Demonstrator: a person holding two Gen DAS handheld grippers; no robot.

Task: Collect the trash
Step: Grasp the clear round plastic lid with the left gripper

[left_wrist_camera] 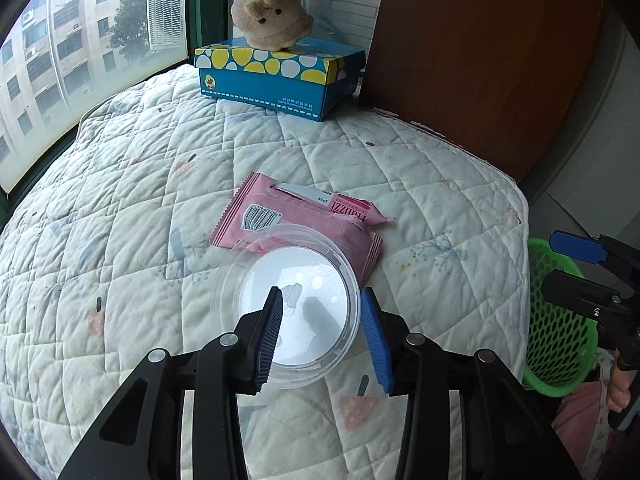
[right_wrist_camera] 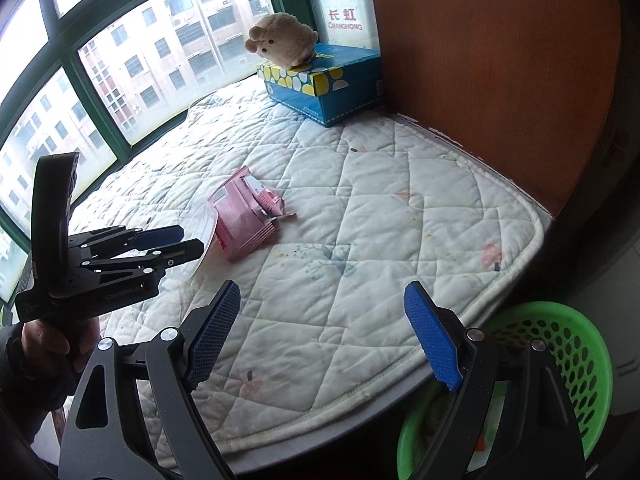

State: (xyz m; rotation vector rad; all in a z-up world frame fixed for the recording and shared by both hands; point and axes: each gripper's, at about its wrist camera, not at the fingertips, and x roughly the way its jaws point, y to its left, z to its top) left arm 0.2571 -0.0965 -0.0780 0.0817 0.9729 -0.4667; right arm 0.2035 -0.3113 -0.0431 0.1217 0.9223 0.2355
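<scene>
A clear plastic lid [left_wrist_camera: 296,300] lies on the quilted mat [left_wrist_camera: 120,200], partly over a pink wrapper [left_wrist_camera: 280,216]. My left gripper [left_wrist_camera: 322,312] is open just above the lid, its blue pads astride the lid's right half; whether they touch it I cannot tell. In the right wrist view the lid [right_wrist_camera: 206,236] sits tilted at the left gripper [right_wrist_camera: 188,240], beside the pink wrapper [right_wrist_camera: 244,220]. My right gripper [right_wrist_camera: 320,332] is open and empty over the mat's near edge. A green mesh basket [right_wrist_camera: 560,344] stands below the mat's right corner.
A blue tissue box [left_wrist_camera: 276,76] with a plush toy [left_wrist_camera: 272,16] on it stands at the far end by the window. A brown wooden panel [left_wrist_camera: 480,60] borders the mat on the right. The basket [left_wrist_camera: 556,320] and right gripper [left_wrist_camera: 592,264] show at right.
</scene>
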